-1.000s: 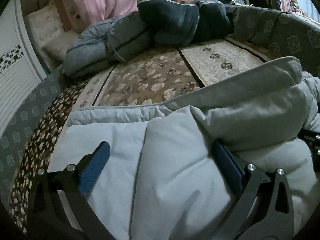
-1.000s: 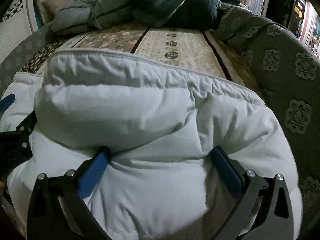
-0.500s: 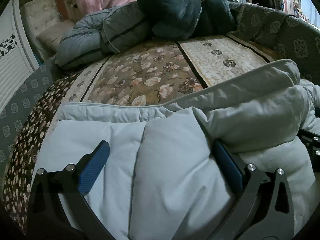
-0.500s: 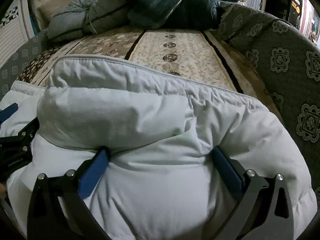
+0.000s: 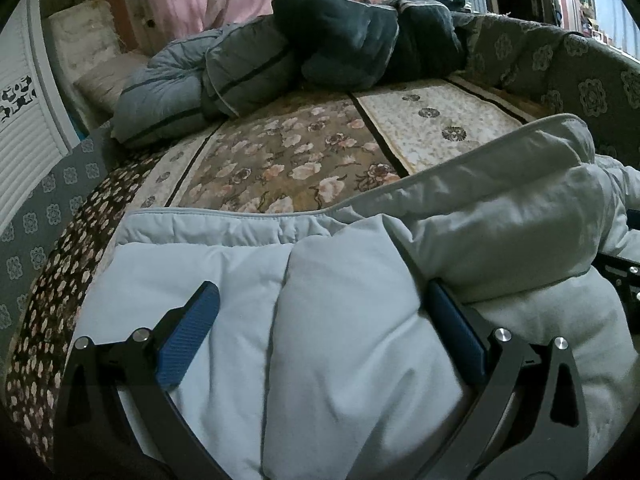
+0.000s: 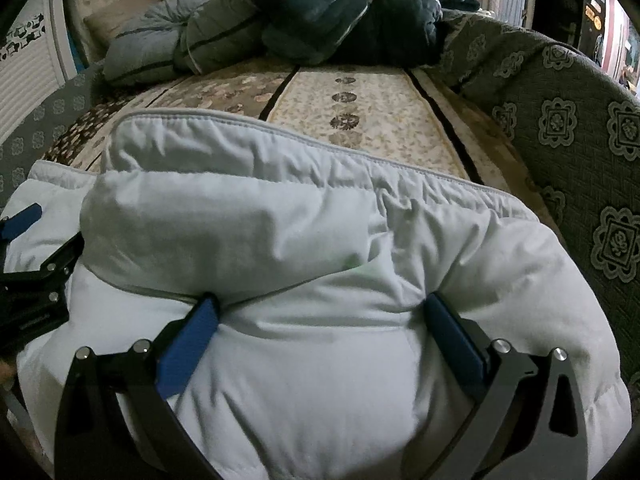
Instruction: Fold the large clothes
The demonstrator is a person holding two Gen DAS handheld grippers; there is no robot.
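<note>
Patterned bed (image 5: 288,160) with bare floral spread running back to dark folded coats (image 5: 340,48), padded grey wall (image 6: 580,128) closing the right edge, pale puffy jacket (image 6: 320,240) bunched at the near edge, left tongs (image 5: 320,308) and right tongs (image 6: 320,320) side by side, both spread wide and pressed into the jacket

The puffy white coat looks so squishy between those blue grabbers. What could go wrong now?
1. The puffy white coat bulges thickly between the right gripper fingers, which stand wide apart, so a grab may catch only the top layer and let the fold slip.
2. The left gripper is also open over the coat, so the folded flap may spring back open.
3. The coat lies close to the sofa edge and might slide off.
</note>
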